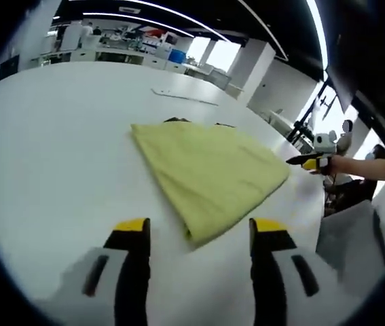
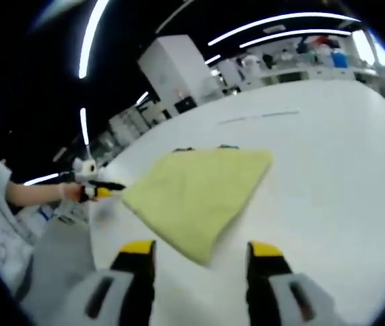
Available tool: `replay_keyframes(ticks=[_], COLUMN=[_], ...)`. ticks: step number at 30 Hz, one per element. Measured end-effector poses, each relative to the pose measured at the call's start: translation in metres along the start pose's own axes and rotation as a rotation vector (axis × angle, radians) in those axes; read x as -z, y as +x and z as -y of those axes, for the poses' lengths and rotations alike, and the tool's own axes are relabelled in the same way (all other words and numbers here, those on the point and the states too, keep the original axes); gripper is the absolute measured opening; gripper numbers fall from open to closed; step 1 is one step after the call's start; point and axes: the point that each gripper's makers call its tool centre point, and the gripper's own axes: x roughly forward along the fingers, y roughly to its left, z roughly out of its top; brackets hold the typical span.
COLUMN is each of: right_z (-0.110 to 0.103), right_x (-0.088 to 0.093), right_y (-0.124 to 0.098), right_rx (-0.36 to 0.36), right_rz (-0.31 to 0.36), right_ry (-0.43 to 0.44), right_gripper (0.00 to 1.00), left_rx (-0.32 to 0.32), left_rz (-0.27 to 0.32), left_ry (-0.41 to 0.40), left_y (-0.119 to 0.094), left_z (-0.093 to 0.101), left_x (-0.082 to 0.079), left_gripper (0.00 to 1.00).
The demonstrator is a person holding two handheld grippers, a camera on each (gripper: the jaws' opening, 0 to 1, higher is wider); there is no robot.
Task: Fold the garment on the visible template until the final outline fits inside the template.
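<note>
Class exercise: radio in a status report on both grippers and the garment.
Left hand-held gripper open, empty. Right hand-held gripper open, empty. Yellow garment folded flat on white table, ungripped. Nothing obstructing.

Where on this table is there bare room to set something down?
Bare white table stretches wide between the folded yellow garment and the far edge. Crowded: the near strip, where both grippers sit, left gripper, right gripper.
</note>
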Motion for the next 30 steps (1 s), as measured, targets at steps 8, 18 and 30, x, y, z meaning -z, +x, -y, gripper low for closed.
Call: replay_keyframes(ticks=[8,18,30], right_z=[-0.003,-0.003,-0.011], right_x=[0.011,0.012,0.023], right_y=[0.012,0.012,-0.001], right_rx=[-0.023,-0.017,-0.045], right_rz=[-0.019,0.022,0.005], right_ry=[0.046,0.139,0.138], right_gripper=[0.21,0.01,0.0], left_rx=[-0.026,-0.025,-0.031], left_rz=[0.009,-0.015,-0.03], left_ry=[-0.035,-0.067,-0.1], left_y=[-0.001,-0.003,-0.01], left_z=[-0.003,-0.013,-0.003], left_x=[0.004,0.013,0.021], left_gripper=[0.24,0.08,0.0])
